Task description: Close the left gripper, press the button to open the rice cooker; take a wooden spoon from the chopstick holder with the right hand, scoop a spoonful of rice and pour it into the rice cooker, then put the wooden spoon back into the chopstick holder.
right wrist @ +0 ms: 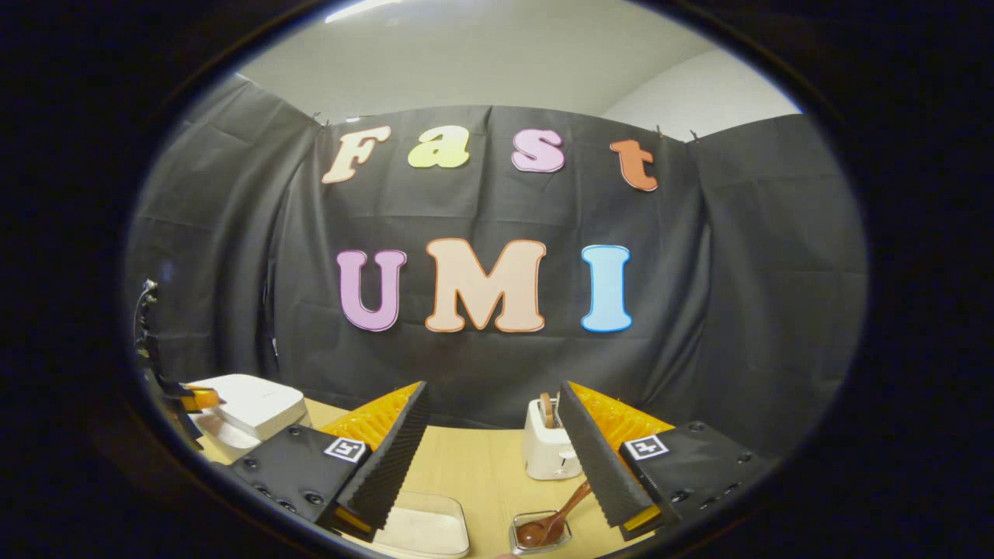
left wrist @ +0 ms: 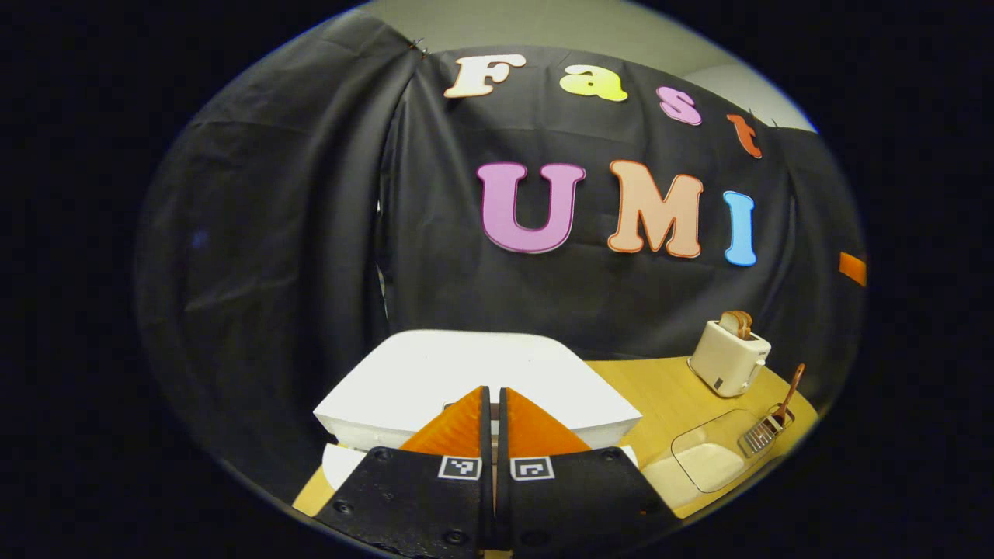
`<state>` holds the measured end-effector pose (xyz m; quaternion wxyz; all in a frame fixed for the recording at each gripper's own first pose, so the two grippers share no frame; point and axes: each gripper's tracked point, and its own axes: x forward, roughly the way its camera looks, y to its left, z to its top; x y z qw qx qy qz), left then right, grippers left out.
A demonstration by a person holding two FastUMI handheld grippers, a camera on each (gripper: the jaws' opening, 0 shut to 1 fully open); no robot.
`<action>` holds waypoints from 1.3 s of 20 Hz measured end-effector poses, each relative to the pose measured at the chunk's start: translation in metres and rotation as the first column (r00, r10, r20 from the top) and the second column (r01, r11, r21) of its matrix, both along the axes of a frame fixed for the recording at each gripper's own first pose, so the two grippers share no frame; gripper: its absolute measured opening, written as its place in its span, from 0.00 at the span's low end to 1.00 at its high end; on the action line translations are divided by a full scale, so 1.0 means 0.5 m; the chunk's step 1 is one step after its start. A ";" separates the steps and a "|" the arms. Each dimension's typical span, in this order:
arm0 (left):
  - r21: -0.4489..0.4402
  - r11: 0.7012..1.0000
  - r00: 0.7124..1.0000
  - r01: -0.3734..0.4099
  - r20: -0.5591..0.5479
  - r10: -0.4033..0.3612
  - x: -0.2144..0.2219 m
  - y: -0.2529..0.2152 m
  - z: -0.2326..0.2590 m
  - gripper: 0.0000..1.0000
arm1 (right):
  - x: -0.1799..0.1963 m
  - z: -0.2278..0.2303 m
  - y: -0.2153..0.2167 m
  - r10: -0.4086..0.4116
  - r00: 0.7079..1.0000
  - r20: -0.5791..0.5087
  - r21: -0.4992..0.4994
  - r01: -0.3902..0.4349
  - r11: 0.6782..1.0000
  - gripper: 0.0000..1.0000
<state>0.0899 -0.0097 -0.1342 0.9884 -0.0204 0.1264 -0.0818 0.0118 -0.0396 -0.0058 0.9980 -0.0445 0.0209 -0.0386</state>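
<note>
We are holding the left gripper (left wrist: pixel 495 404) with its 2 fingers pressed together over the rice cooker (left wrist: pixel 466 380), ready to press; the right gripper (right wrist: pixel 493 435) is waiting spread above the wooden spoon (right wrist: pixel 553 519).

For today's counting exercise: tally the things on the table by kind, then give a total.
Rice cooker: 1
Toaster: 1
Rice tray: 1
Spoon holder: 1
Wooden spoon: 1
Total: 5
</note>
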 end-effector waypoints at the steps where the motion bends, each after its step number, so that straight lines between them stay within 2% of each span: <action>1: 0.007 1.000 1.000 -0.005 0.030 0.005 0.002 0.005 0.025 0.00 | -0.003 0.006 -0.001 0.003 1.000 0.008 -0.002 -0.003 1.000 1.00; 5: 0.008 1.000 0.996 -0.029 0.088 0.029 -0.004 0.013 0.087 0.00 | -0.004 0.006 -0.012 0.016 1.000 0.015 -0.010 -0.016 1.000 1.00; 7: 0.008 0.999 0.993 -0.038 0.110 0.037 -0.011 0.014 0.114 0.05 | -0.002 0.002 -0.025 0.014 1.000 0.009 -0.005 -0.014 1.000 1.00; 8: 0.007 0.999 0.992 -0.037 0.122 0.036 -0.016 0.012 0.128 0.12 | 0.000 -0.001 -0.031 0.014 1.000 0.004 -0.001 -0.014 1.000 1.00; 13: 0.000 1.000 0.987 -0.022 0.160 0.022 -0.050 -0.023 0.171 0.98 | 0.019 -0.033 -0.078 0.013 0.999 -0.034 0.016 -0.012 1.000 1.00; 15: -0.006 1.000 0.986 -0.018 0.164 0.019 -0.069 -0.035 0.181 0.93 | 0.036 -0.058 -0.100 0.018 0.998 -0.063 0.040 -0.015 0.999 1.00; 18: -0.008 1.000 0.986 -0.013 0.166 0.014 -0.095 -0.053 0.193 0.95 | 0.064 -0.111 -0.150 0.005 0.993 -0.117 0.078 0.005 0.997 1.00; 20: -0.005 1.000 0.987 -0.011 0.159 0.012 -0.108 -0.066 0.193 0.97 | 0.082 -0.149 -0.198 -0.027 0.989 -0.144 0.056 0.035 0.998 1.00; 26: 0.022 0.999 0.992 -0.043 0.122 0.039 -0.138 -0.073 0.173 0.95 | 0.133 -0.313 -0.282 -0.053 0.951 -0.305 0.064 0.076 0.995 1.00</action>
